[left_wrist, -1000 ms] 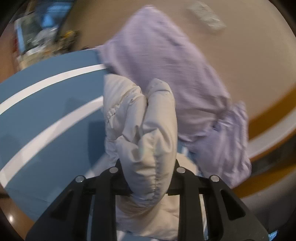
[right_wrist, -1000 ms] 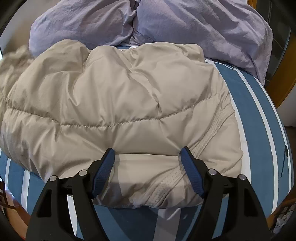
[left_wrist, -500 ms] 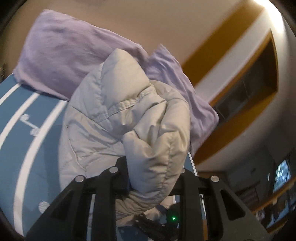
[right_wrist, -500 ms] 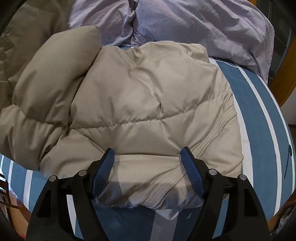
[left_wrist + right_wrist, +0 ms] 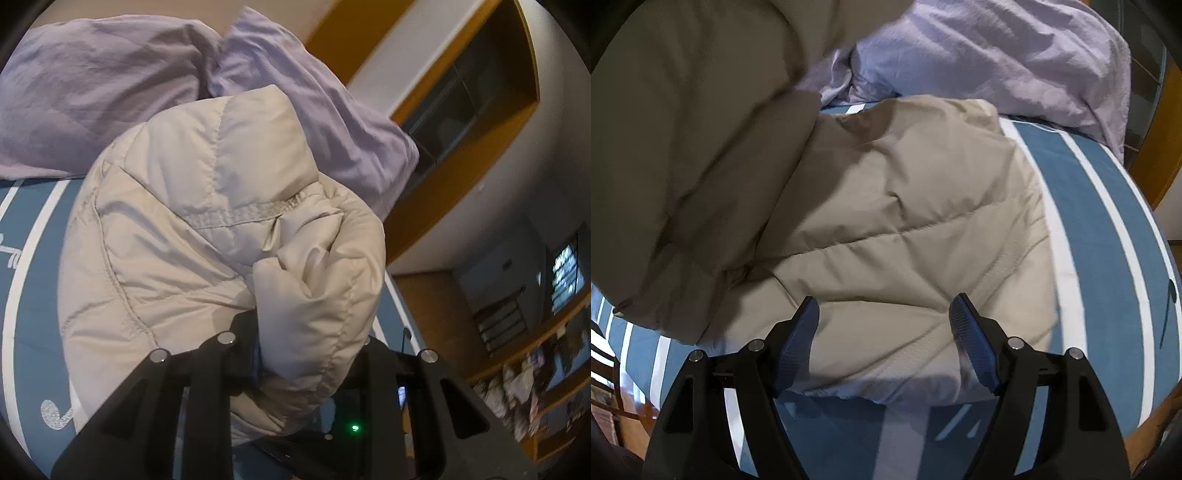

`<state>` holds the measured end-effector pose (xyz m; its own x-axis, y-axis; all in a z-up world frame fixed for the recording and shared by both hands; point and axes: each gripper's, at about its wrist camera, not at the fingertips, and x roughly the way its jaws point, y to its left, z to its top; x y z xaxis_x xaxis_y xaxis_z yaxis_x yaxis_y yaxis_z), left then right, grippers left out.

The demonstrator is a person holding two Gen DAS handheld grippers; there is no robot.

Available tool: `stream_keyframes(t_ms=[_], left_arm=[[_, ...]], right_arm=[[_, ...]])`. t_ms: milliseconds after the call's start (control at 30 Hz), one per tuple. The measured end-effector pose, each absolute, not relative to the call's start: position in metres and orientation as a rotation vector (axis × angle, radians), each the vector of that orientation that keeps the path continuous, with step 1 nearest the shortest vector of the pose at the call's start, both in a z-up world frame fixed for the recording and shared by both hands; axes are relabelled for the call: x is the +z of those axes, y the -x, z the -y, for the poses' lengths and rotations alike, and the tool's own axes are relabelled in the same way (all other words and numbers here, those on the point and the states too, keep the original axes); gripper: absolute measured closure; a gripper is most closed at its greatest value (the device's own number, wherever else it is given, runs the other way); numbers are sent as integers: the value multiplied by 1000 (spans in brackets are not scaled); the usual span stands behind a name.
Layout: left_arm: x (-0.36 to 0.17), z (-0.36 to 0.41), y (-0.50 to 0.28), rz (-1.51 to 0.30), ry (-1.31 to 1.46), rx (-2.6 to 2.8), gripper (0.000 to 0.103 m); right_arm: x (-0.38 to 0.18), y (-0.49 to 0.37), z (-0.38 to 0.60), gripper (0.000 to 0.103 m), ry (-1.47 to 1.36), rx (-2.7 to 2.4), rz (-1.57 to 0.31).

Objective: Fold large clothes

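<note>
Bunching a thick fold of the beige puffer jacket [image 5: 207,236] between its two black fingers, the left gripper [image 5: 295,354] holds the padded cloth up in the left wrist view — the pads themselves are buried in the fabric, so only the grip on it shows. The lifted part fills the middle of the picture, quilted seams running across it. Behind it lie two lilac pillows [image 5: 92,88], side by side, at the head of a blue bedspread with white stripes [image 5: 26,302]. To the right stands a pale wall with a wood-framed recess [image 5: 476,92], and farther off some cluttered shelves, too blurred to read.

From the right wrist view, the right gripper [image 5: 884,325] hangs just above the jacket's [image 5: 916,221] near hem with its blue-padded fingers [image 5: 971,343] spread wide, nothing pinched between them. Here the jacket lies flat on the striped bedspread [image 5: 1108,206], its far edge close to the lilac pillows [image 5: 997,55]. On the left a raised, shadowed fold of the same jacket looms over the flat part — it covers much of that side.
</note>
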<state>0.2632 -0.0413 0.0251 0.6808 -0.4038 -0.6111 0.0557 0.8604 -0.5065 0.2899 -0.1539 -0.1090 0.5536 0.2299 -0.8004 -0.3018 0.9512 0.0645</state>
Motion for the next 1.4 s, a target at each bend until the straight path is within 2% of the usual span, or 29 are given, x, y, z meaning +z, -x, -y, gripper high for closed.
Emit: stream_keyframes(t_ms=[233, 533, 567, 700, 767, 1133, 1400], left_arm=[[-1, 93, -272, -867, 355, -314, 77], [-26, 134, -287, -947, 236, -304, 73], [-26, 137, -286, -944, 222, -297, 70], [-18, 145, -280, -918, 210, -313, 31], [-12, 149, -272, -895, 187, -306, 25], [34, 109, -230, -769, 206, -221, 21], [24, 60, -226, -787, 175, -19, 21]], right_arm=[[-98, -274, 190, 27, 99, 190, -880], [-100, -263, 262, 26, -29, 19, -916], [-100, -262, 267, 26, -38, 9, -918], [-94, -260, 285, 26, -71, -25, -912], [-90, -258, 290, 26, -81, -30, -901], [-75, -264, 299, 26, -99, -6, -868], [-73, -266, 292, 22, -85, 31, -870]])
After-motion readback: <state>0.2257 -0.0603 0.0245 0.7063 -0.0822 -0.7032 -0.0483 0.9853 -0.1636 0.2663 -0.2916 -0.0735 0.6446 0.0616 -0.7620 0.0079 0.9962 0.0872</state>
